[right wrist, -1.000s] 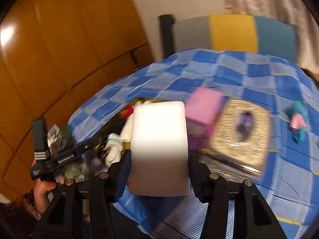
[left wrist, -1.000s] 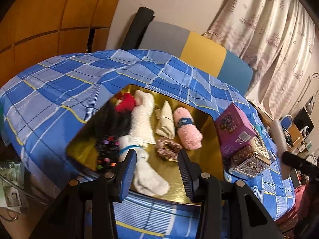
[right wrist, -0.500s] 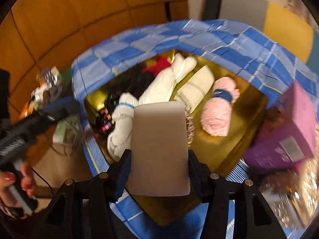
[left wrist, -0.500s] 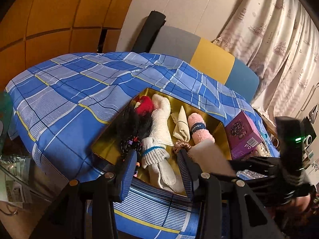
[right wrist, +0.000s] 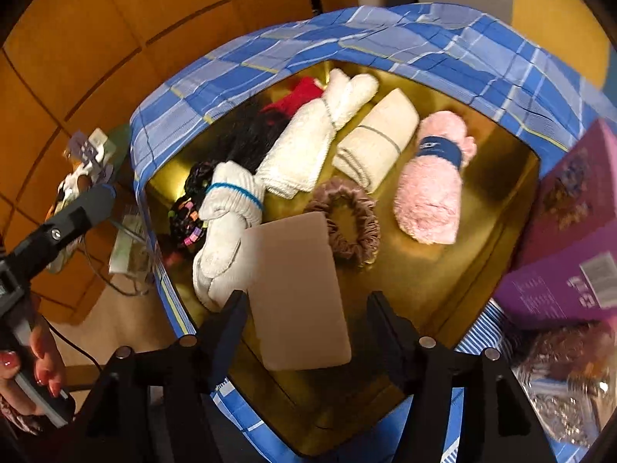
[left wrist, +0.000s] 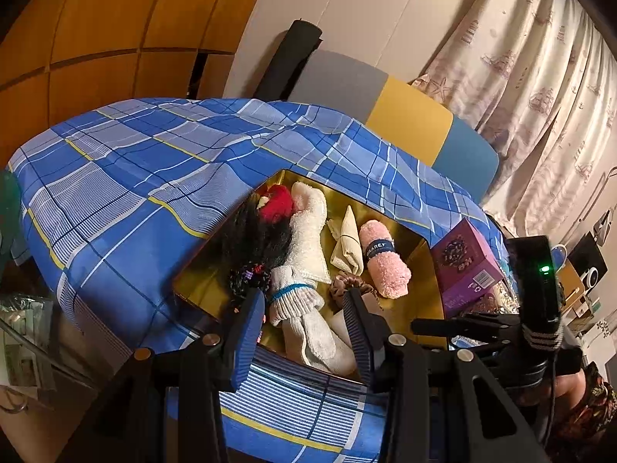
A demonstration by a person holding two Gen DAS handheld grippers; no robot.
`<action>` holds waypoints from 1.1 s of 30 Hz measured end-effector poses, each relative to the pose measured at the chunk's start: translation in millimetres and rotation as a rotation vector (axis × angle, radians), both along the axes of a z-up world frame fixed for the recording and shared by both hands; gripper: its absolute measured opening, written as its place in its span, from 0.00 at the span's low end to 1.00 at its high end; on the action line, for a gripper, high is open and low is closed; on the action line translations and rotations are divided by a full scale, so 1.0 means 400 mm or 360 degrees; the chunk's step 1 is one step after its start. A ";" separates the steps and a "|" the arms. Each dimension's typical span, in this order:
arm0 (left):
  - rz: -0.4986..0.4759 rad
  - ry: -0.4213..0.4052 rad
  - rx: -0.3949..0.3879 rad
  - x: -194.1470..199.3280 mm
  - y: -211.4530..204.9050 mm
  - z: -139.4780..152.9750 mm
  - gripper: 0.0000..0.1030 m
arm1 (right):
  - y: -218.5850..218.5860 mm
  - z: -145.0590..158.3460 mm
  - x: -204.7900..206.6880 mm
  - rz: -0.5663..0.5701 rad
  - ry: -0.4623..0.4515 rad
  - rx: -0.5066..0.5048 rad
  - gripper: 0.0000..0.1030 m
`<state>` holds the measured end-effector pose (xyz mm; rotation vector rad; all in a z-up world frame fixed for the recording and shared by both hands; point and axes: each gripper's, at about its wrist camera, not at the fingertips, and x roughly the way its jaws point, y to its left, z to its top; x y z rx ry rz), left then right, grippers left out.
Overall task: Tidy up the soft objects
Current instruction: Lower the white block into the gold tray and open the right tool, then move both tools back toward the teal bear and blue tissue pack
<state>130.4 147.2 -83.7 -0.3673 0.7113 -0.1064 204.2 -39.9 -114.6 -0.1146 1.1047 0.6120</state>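
A gold tray [right wrist: 455, 285] on the blue plaid cloth holds a pink rolled towel [right wrist: 435, 181], a cream folded cloth [right wrist: 378, 142], white socks [right wrist: 227, 212], a white towel [right wrist: 308, 146], a brown scrunchie [right wrist: 347, 227], black hair pieces [right wrist: 243, 135] and a red item [right wrist: 297, 96]. A beige flat pad [right wrist: 297, 289] lies in the tray between the fingers of my right gripper [right wrist: 304, 312], which is open and apart from it on the right side. My left gripper [left wrist: 304, 324] is open and empty above the tray's [left wrist: 416, 301] near edge.
A purple box [right wrist: 570, 231] stands right of the tray, with a glittery packet [right wrist: 567, 386] beside it. A grey, yellow and blue chair back [left wrist: 385, 112] and a curtain [left wrist: 540, 77] are behind the table. Wooden panels are at the left.
My right gripper carried the beige pad over the tray, lowered it and opened; the pad now lies in the tray. The left gripper drew back slightly.
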 end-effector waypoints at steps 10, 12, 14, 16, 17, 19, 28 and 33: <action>-0.0057 0.0017 0.0042 -0.001 -0.034 -0.011 0.42 | -0.015 0.086 -0.072 -0.0168 -0.0231 0.0010 0.63; -0.0070 0.0013 0.0054 -0.004 -0.043 -0.010 0.42 | -0.021 0.104 -0.086 -0.0191 -0.0249 0.0042 0.63; -0.0080 0.0012 0.0056 -0.006 -0.050 -0.009 0.42 | -0.028 0.122 -0.101 -0.0199 -0.0270 0.0066 0.63; -0.0087 0.0017 0.0052 -0.008 -0.053 -0.010 0.42 | -0.032 0.131 -0.114 -0.0214 -0.0300 0.0057 0.63; -0.0088 0.0016 0.0043 -0.009 -0.054 -0.009 0.42 | -0.036 0.137 -0.120 -0.0222 -0.0325 0.0042 0.63; -0.0097 0.0007 0.0026 -0.012 -0.058 -0.006 0.42 | -0.039 0.142 -0.128 -0.0229 -0.0345 0.0031 0.63; -0.0150 0.0014 0.0031 -0.018 -0.095 0.000 0.42 | -0.093 0.173 -0.171 -0.0289 -0.0372 0.0081 0.63; -0.0194 0.0018 0.0036 -0.020 -0.132 0.001 0.42 | -0.148 0.210 -0.205 -0.0337 -0.0418 0.0105 0.63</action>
